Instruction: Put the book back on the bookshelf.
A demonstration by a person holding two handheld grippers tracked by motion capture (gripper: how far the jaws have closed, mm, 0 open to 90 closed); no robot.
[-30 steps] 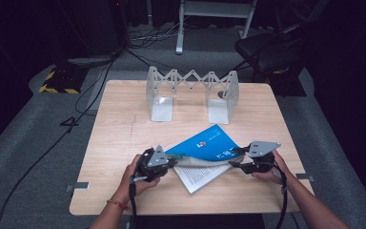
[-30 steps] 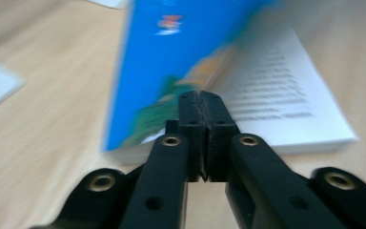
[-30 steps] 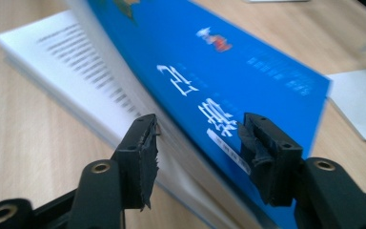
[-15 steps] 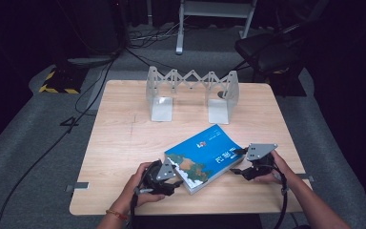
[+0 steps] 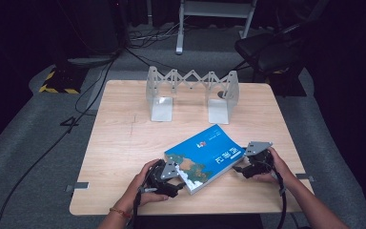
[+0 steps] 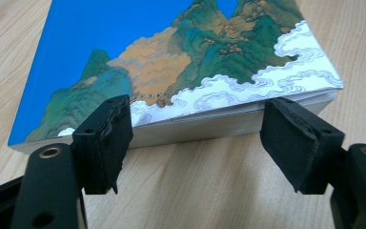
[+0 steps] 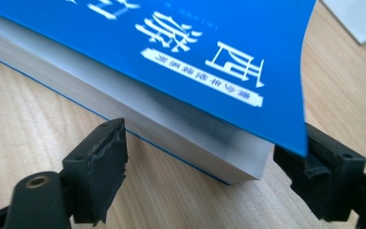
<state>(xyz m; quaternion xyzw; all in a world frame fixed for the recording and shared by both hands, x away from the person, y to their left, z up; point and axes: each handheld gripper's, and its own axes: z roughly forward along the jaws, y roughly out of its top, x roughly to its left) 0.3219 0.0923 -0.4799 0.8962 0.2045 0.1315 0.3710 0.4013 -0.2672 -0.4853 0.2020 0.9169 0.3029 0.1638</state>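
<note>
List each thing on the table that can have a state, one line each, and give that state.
Book: closed, lying flat, front cover lifting slightly at one corner.
Left gripper: open, jaws just widened, at the book's edge.
Right gripper: open, jaws just widened.
Bookstand: expanded, upright, holding nothing.

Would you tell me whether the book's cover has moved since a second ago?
Yes: the book was open then; its cover has dropped shut onto the table, toward the left gripper.

I'm seeing bare table [image 5: 124, 143] lying open left of the book [image 5: 205, 155]; the folding rack [image 5: 193, 93] is blocking the far side.
</note>
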